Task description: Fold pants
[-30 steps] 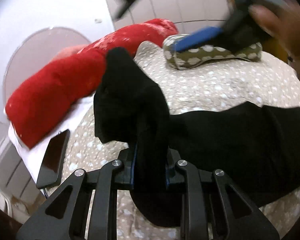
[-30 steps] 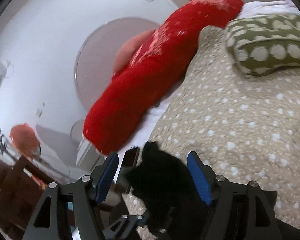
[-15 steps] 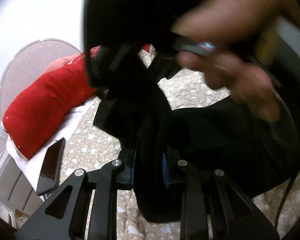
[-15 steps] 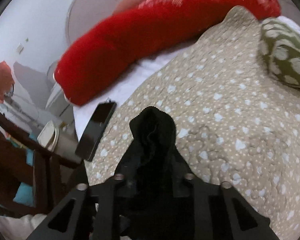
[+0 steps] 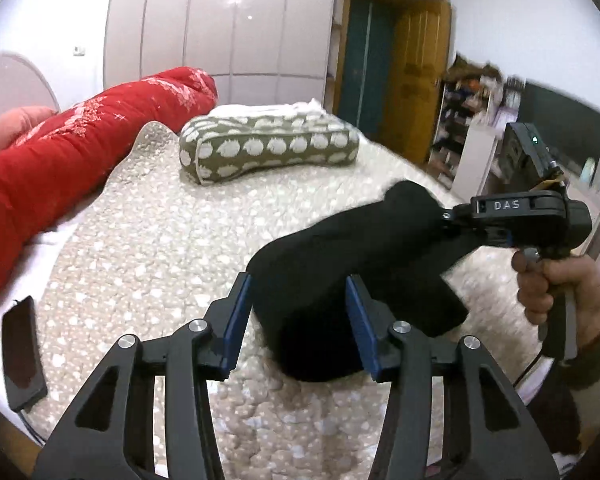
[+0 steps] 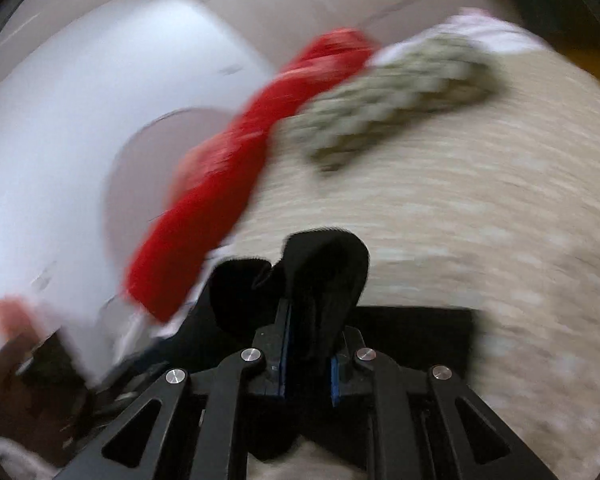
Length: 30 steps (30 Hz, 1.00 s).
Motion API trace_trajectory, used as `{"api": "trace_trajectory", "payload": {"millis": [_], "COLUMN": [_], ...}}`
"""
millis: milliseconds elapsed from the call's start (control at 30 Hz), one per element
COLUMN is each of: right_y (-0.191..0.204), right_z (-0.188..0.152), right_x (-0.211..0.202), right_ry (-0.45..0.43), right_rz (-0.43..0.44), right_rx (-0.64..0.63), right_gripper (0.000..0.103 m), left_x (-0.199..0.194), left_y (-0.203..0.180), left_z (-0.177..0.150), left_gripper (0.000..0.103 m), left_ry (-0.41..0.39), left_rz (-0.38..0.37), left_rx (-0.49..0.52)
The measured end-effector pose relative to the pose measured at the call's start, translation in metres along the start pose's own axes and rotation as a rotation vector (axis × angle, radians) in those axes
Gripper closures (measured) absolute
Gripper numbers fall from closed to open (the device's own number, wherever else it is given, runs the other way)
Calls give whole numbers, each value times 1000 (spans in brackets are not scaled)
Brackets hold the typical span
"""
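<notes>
The black pants point(image 5: 352, 280) lie bunched on the beige dotted bedspread point(image 5: 160, 240). My left gripper point(image 5: 298, 320) is open, its blue pads either side of the fabric without pinching it. My right gripper point(image 5: 444, 220) shows at the right of the left wrist view, shut on one end of the pants and lifting it. In the blurred right wrist view the right gripper point(image 6: 306, 344) is shut on a fold of the black pants point(image 6: 324, 264).
A red bolster point(image 5: 60, 160) lies along the left bed edge. A green dotted pillow point(image 5: 268, 148) sits at the far end. A dark phone point(image 5: 22, 352) lies near the left front edge. A wardrobe and door stand behind.
My left gripper has opened and let go of the pants. My right gripper has closed on the pants and swung to the right with them.
</notes>
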State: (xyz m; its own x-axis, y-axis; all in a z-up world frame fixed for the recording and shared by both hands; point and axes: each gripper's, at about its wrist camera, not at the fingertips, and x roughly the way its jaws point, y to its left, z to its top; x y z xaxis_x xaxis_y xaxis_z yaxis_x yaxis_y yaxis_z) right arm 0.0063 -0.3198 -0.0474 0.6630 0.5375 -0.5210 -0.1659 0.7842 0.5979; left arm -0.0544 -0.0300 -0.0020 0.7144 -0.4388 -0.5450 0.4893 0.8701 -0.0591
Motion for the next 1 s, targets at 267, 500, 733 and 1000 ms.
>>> {"api": "trace_trajectory", "payload": {"millis": [267,500,733,1000], "right_y": [-40,-1,14,-5], "right_z": [-15,-5,-56,-37], "right_x": [-29,-41,-16,-65], "right_ry": [-24,-42,66,-30], "right_rz": [-185,-142,-390,-408], "right_rx": [80,-19,-302,-156], "right_gripper": [56,56,78,78], "left_x": [32,65,79,75], "left_y": [4,1,11,10], "left_z": [2,1,-13,6], "left_gripper": [55,55,38,38], "left_ry": [101,136,182,167], "left_rz": [82,107,107,150], "left_rx": [-31,-42,-99,-75]}}
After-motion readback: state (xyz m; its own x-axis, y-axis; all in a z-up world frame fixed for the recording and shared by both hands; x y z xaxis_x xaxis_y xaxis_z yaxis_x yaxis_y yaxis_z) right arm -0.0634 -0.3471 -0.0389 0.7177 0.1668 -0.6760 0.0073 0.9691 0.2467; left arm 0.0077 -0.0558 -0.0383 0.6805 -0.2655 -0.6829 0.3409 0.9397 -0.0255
